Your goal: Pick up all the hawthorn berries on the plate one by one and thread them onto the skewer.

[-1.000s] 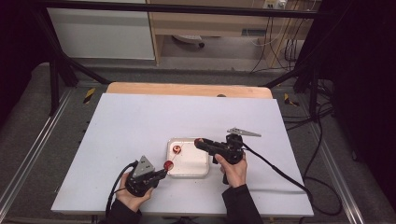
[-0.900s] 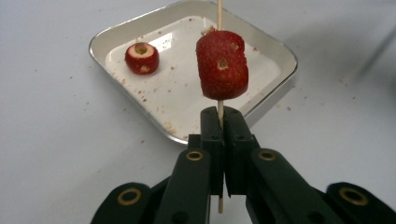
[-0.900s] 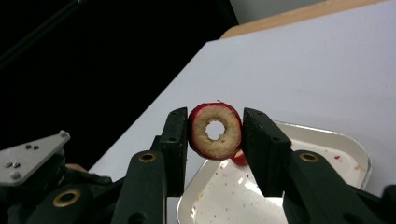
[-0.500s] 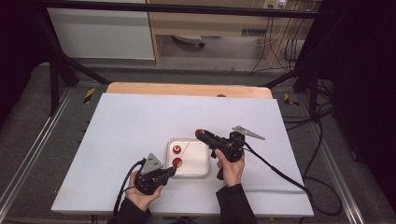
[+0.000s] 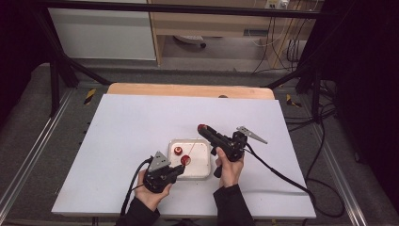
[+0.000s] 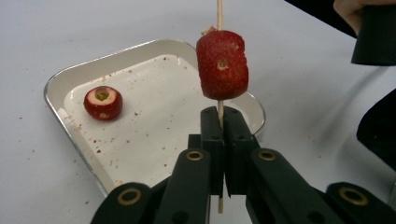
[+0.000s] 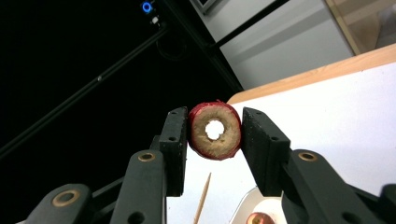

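Above the tray [image 5: 202,175], both grippers grip: skewer [image 6: 219,109], cored fruit [image 7: 215,130].

A shiny metal tray [image 6: 60,86] with a white inside, a thin wooden skewer [image 6: 218,14], matt red fruit [image 6: 222,65], matt black plastic jaws.

You are working in a lab-style recording bay. Evidence: a flat white tabletop [image 5: 141,141] laid over a light wooden board [image 5: 188,89], black metal frame bars [image 5: 179,8] overhead and as slanted legs, aluminium rails [image 5: 33,141] along the grey carpeted floor [image 5: 19,108], loose black cables [image 5: 291,47] by the pale wooden cabinet [image 5: 221,23], yellow-black hazard tape [image 5: 89,95] on the floor.
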### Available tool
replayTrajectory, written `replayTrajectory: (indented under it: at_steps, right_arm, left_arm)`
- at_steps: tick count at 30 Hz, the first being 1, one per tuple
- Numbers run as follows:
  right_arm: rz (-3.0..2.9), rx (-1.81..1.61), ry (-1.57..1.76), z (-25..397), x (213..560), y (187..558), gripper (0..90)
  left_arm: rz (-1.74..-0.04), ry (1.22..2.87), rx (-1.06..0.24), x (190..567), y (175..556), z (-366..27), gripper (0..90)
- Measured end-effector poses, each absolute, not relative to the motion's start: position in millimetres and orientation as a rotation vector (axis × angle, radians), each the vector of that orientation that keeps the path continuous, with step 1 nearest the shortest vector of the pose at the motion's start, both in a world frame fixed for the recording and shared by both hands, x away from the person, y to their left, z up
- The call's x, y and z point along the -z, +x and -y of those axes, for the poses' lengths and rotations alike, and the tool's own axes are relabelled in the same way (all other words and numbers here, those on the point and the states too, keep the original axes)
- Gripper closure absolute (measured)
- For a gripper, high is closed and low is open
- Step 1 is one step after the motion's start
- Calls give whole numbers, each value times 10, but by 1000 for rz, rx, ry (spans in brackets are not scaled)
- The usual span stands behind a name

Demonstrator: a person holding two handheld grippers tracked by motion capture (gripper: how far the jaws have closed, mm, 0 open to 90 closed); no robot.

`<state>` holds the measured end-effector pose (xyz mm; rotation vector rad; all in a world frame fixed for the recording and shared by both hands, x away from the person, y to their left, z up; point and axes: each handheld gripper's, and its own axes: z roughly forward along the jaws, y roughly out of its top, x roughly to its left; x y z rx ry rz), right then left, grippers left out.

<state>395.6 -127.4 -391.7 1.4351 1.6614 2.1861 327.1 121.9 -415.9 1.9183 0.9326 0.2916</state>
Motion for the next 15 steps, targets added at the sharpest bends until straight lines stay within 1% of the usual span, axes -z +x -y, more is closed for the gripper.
replayTrajectory:
  at_steps: [15]
  right_arm:
    - [-1570, -2231, 1433, 1237, 3945, 3939, 628]
  left_arm:
    - [-943, 1877, -277, 4131, 3300, -1142, 879]
